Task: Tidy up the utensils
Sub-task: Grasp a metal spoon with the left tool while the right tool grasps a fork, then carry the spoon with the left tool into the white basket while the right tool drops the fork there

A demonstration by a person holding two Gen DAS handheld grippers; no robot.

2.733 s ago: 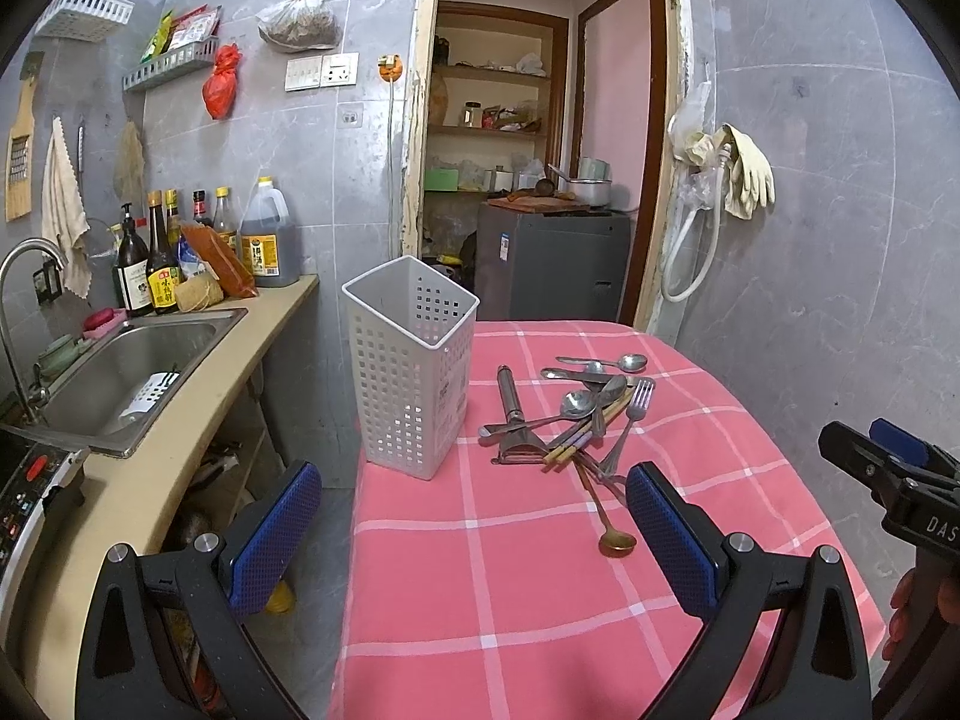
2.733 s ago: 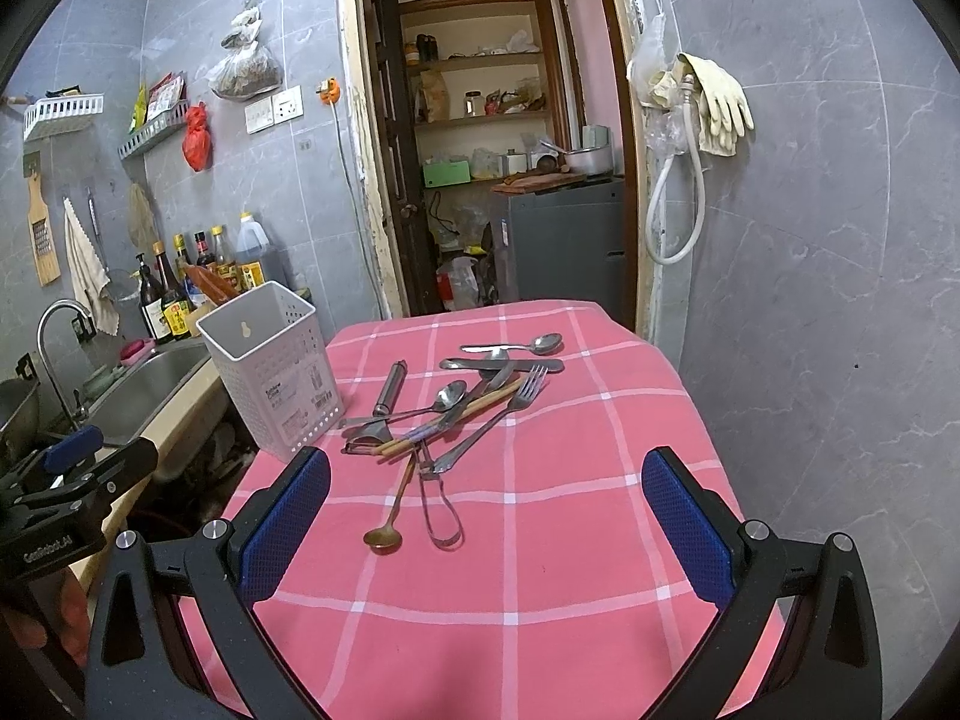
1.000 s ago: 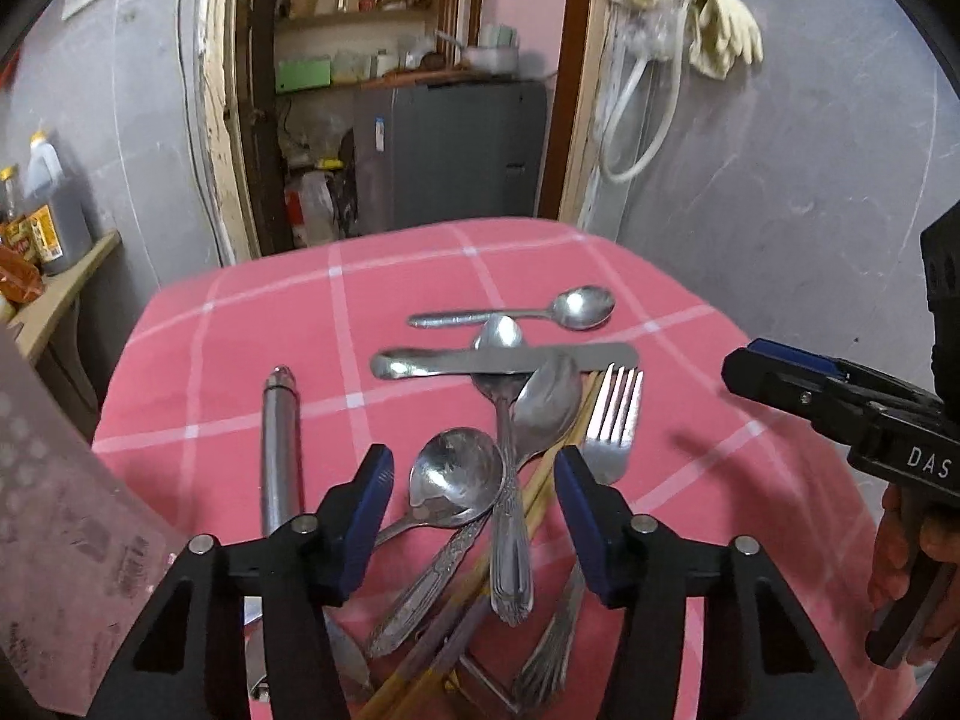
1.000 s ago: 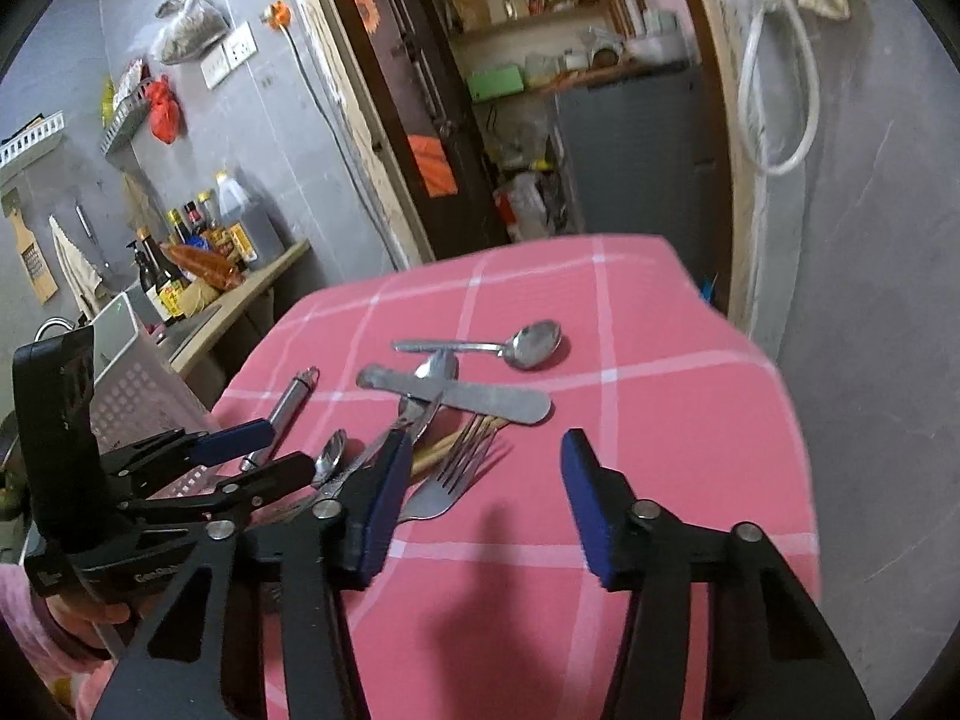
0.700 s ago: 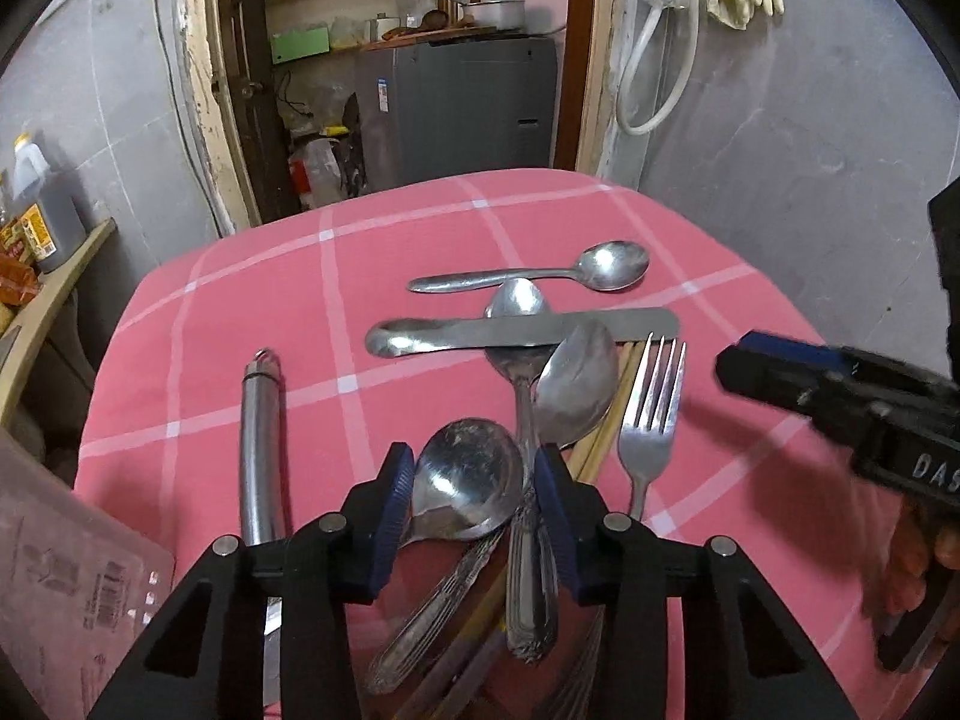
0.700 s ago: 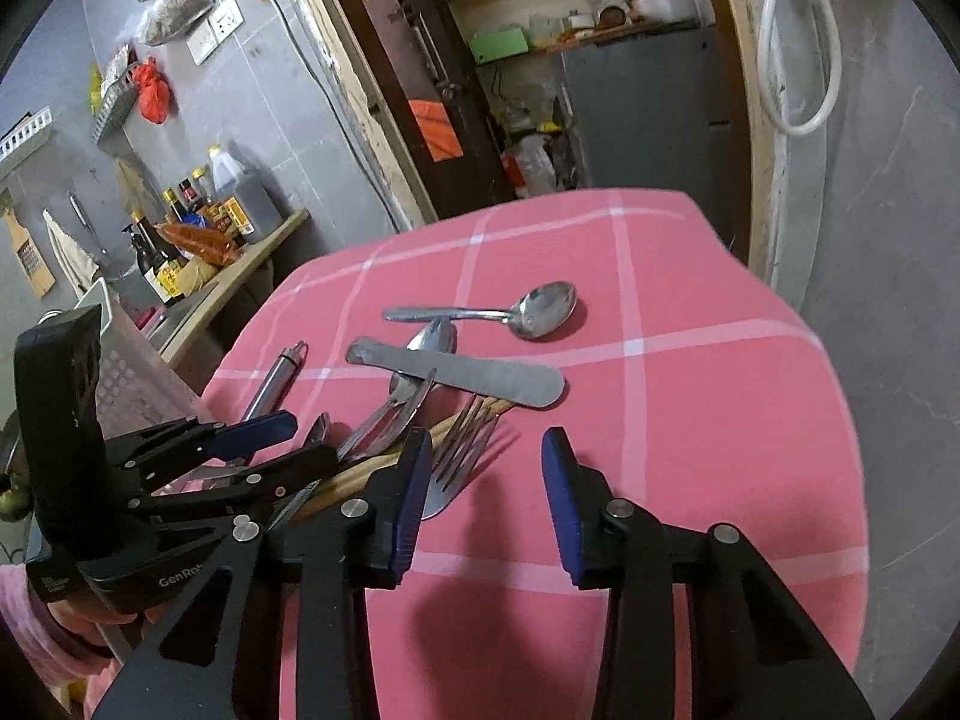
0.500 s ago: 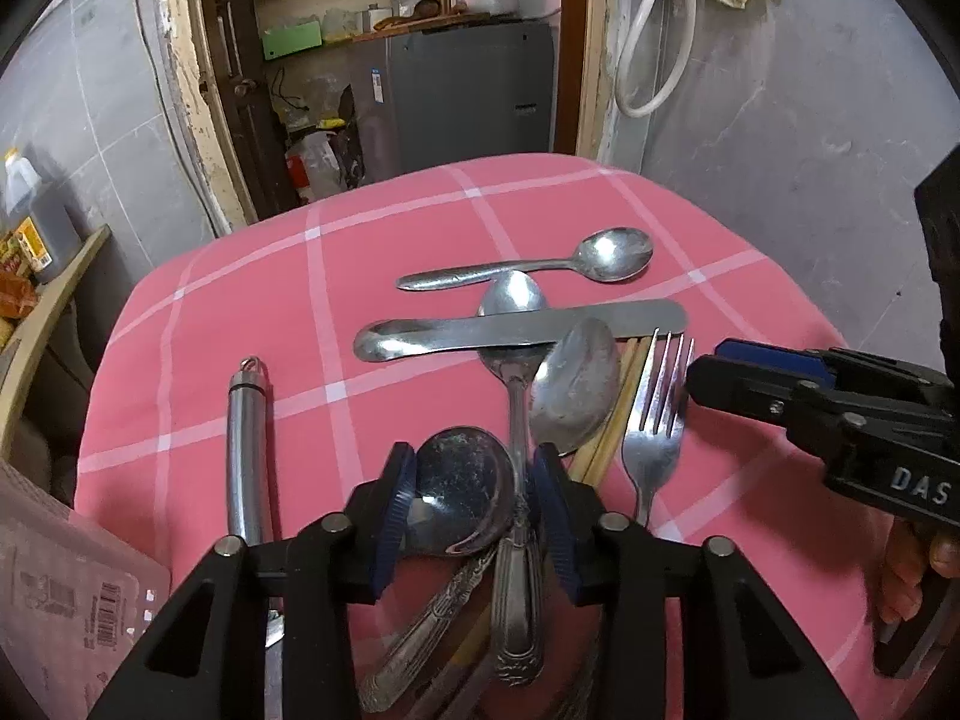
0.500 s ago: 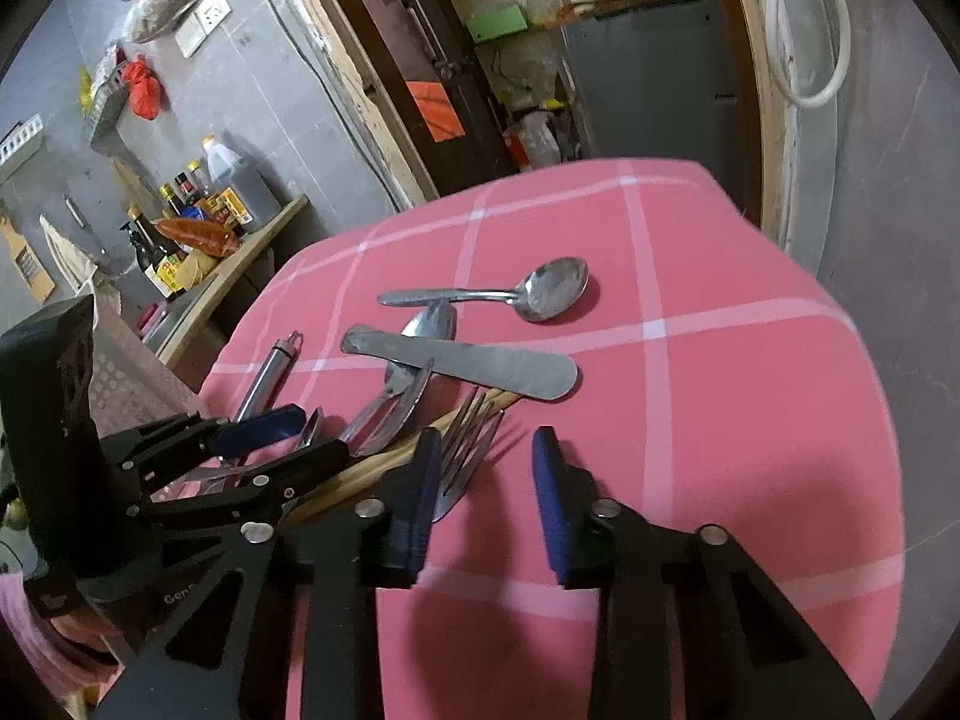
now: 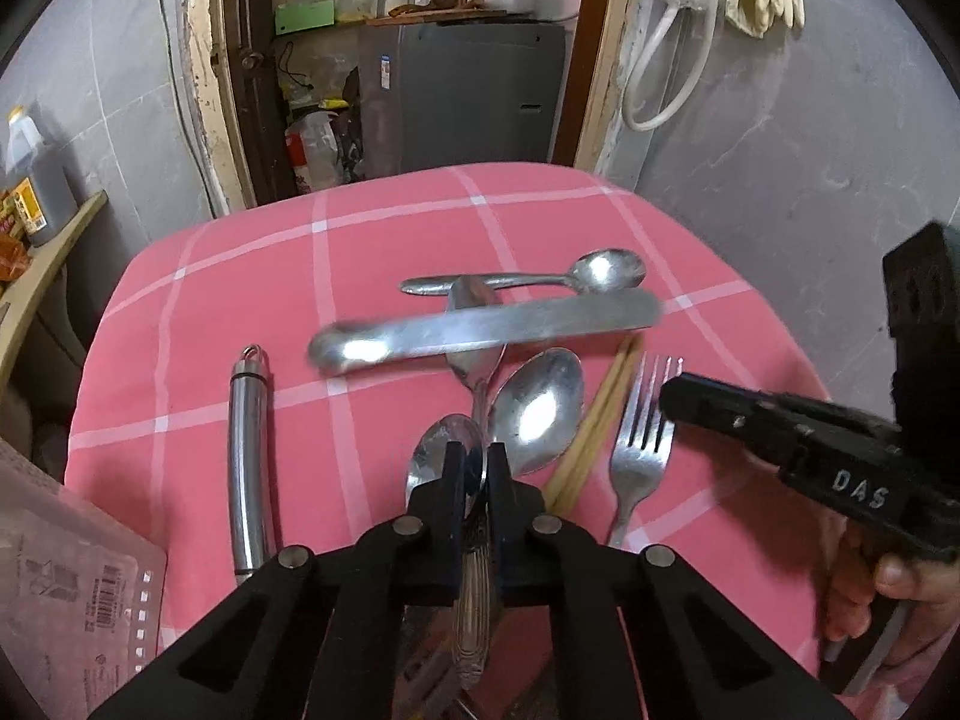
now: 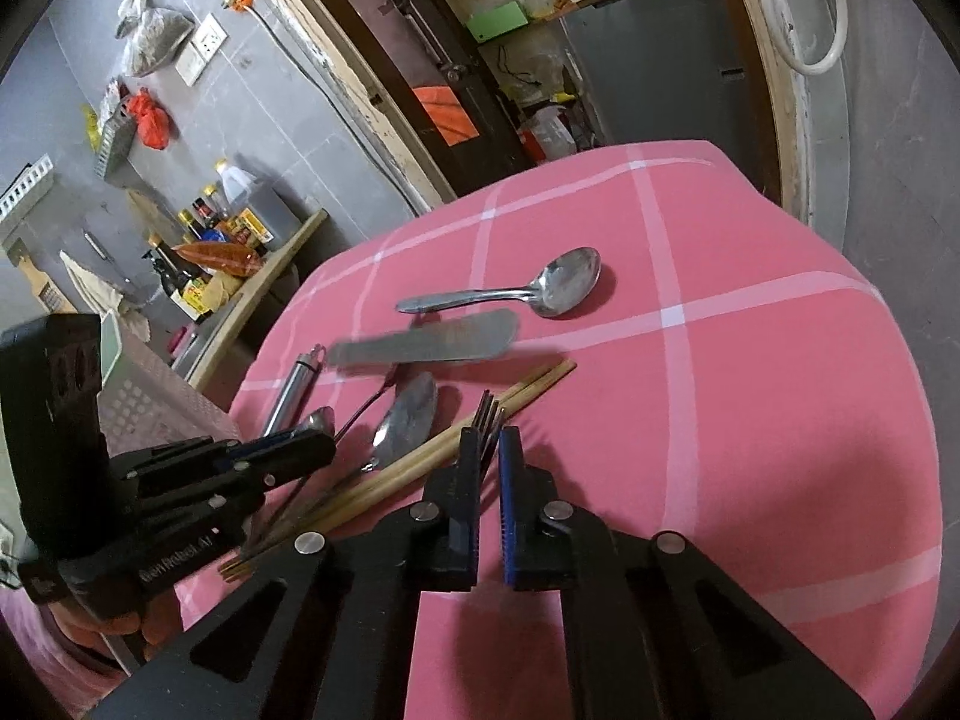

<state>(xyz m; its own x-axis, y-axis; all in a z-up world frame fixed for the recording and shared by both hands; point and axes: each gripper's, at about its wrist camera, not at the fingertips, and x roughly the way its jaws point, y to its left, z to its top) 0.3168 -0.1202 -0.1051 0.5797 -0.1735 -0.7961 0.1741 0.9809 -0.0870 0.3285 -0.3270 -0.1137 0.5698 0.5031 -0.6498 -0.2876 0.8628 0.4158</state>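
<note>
A pile of steel utensils lies on the pink checked tablecloth (image 9: 390, 228). My left gripper (image 9: 474, 462) has its jaws closing tight on the patterned handle of a long spoon (image 9: 471, 618), whose bowl is under the table knife (image 9: 480, 333). The knife looks blurred. The left gripper (image 10: 324, 453) also shows at the left of the right wrist view. The jaws of my right gripper (image 10: 489, 444) are closing on the tines of the fork (image 10: 487, 411). From the left wrist view, the right gripper (image 9: 669, 399) sits on the head of the fork (image 9: 636, 468).
A big spoon (image 9: 537, 411), wooden chopsticks (image 9: 594, 420), a smaller spoon (image 9: 444, 450), a far spoon (image 9: 606, 270) and a steel tube handle (image 9: 249, 456) lie around. The white perforated basket (image 9: 60, 570) stands at the table's left edge. A counter with bottles (image 10: 198, 276) lies beyond.
Both grippers came down onto the pile and their jaws closed from wide apart, the left on the spoon handle, the right on the fork tines. The knife has blurred.
</note>
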